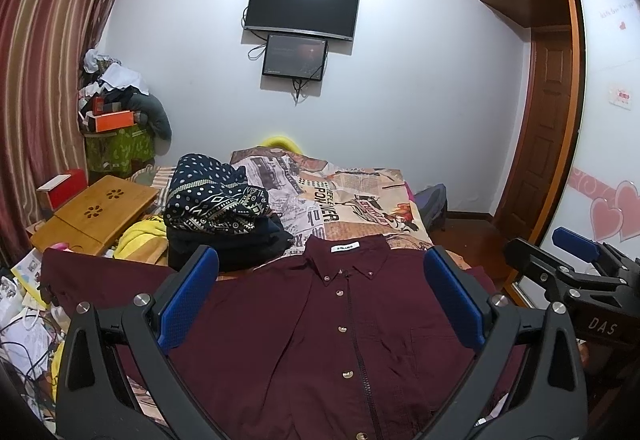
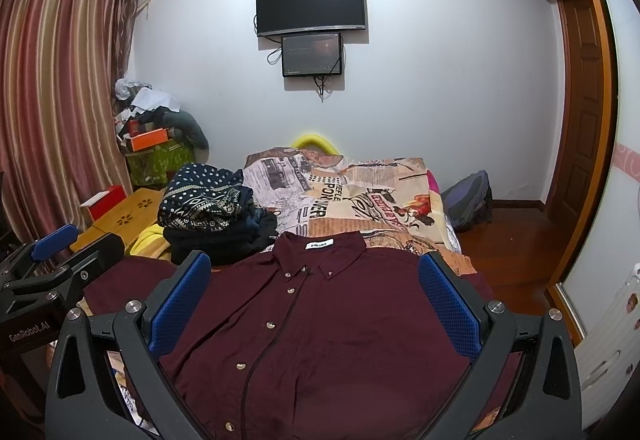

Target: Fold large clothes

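A dark maroon button-up shirt (image 1: 304, 324) (image 2: 332, 320) lies front-up and spread flat on the bed, collar toward the far wall, one sleeve stretched out to the left. My left gripper (image 1: 320, 260) hovers above its chest, open wide, nothing between the blue pads. My right gripper (image 2: 314, 264) is likewise open and empty over the shirt. Each gripper shows at the edge of the other's view: the right gripper (image 1: 576, 244) at the far right of the left wrist view, the left gripper (image 2: 56, 236) at the far left of the right wrist view.
A stack of folded dark clothes (image 1: 224, 208) (image 2: 216, 212) sits on the patterned bedspread (image 1: 360, 196) left of the collar. A wooden lap table (image 1: 96, 216) and clutter lie at the left. A backpack (image 2: 468, 200) rests on the floor at right, by the wardrobe (image 1: 556, 144).
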`<state>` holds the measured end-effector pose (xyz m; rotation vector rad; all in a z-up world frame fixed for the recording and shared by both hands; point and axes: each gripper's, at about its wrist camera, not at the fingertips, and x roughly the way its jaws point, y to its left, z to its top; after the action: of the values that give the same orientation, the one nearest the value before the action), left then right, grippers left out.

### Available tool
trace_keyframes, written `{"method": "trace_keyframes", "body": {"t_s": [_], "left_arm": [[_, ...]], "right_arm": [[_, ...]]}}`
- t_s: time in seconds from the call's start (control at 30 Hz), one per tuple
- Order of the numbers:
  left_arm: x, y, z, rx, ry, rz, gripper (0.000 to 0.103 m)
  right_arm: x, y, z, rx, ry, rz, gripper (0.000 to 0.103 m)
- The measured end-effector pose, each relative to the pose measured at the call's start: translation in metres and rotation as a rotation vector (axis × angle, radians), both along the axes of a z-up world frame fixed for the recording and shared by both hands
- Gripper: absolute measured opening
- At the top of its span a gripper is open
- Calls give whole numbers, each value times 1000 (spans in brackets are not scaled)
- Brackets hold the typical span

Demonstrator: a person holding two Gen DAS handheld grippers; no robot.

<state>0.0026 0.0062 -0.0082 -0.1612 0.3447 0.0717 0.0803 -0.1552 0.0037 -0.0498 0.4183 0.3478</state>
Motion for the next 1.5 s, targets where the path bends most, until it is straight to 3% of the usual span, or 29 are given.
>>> {"method": "trace_keyframes", "body": {"t_s": [0.63, 0.73, 0.87, 1.2, 1.5], "left_arm": [[10, 22, -11, -22, 14, 44, 103], [14, 39, -14, -19, 11, 80, 103], [21, 85, -22, -21, 10, 215, 103], [31, 245, -91, -204, 133, 505, 103], [2, 367, -184, -517, 251, 645, 103]], "right_arm": [[10, 1, -3, -9, 20, -16, 103], [14, 4, -6, -16, 30, -21, 103], [23, 8, -11, -30, 53, -26, 103], [50, 21, -26, -56, 114, -29, 103], [70, 41, -39, -103, 173, -12, 103]]}}
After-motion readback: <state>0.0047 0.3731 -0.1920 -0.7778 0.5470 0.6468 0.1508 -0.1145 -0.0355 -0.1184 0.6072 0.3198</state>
